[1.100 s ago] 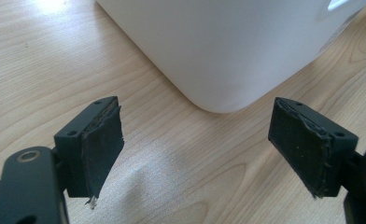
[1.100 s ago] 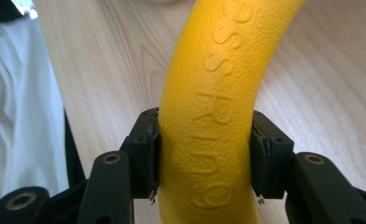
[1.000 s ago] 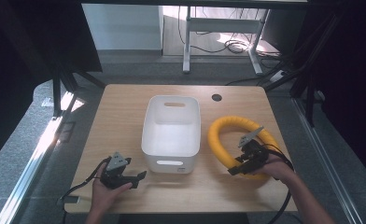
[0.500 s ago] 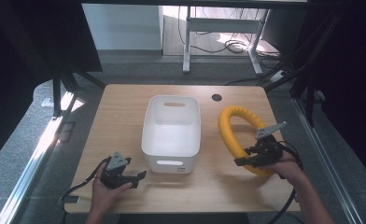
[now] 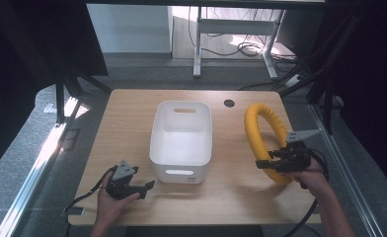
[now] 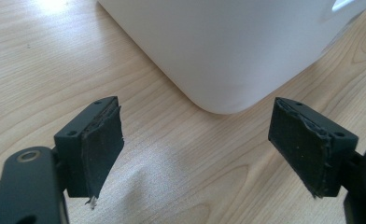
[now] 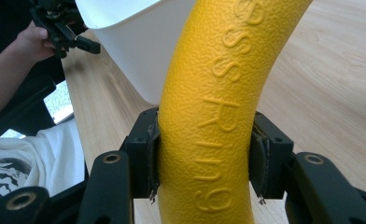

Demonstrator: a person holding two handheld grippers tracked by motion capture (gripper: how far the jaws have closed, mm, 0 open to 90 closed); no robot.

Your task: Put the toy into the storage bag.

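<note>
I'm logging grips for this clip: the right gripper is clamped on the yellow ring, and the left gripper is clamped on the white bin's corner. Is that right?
Not quite. The right gripper is clamped on the yellow ring, but the left gripper holds nothing: the left gripper view shows its jaws standing wide apart over bare wood, short of the white bin.

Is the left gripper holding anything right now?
No, in the left gripper view the left gripper has its jaws wide apart over bare table, with the white bin ahead and untouched.
</note>
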